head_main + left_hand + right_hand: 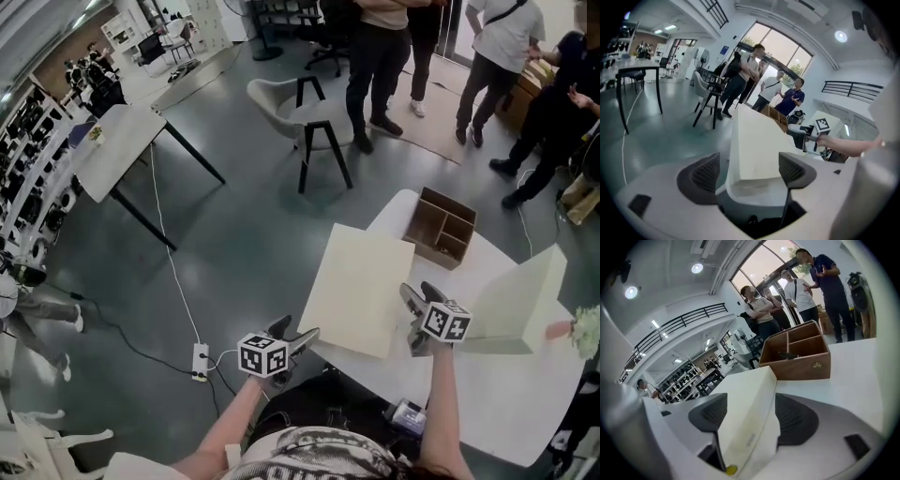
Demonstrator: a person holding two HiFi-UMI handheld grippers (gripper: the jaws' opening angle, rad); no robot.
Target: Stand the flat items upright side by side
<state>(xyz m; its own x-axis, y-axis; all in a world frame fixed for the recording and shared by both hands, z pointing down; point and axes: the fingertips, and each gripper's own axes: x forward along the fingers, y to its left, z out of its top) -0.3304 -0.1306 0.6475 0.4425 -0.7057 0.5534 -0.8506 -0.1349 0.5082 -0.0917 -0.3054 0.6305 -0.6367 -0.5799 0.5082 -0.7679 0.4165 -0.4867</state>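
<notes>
Both grippers set over the flat board, grip not yet made.
At the table's (497,394) left edge, the left gripper (295,333) straddles the overhanging cream board's (361,286) near corner, fingers spread. The right gripper (422,295), also spread, straddles its right side. Likely next: clamp and tip it upright beside the second board (511,300).

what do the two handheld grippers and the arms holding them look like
The left gripper and right gripper each carry a white cube printed with black square markers. Their jaws are dark grey with ribbed pads, set in a pale grey moulded body. The forearms are bare, with no sleeves showing, and the top is patterned black and white.
</notes>
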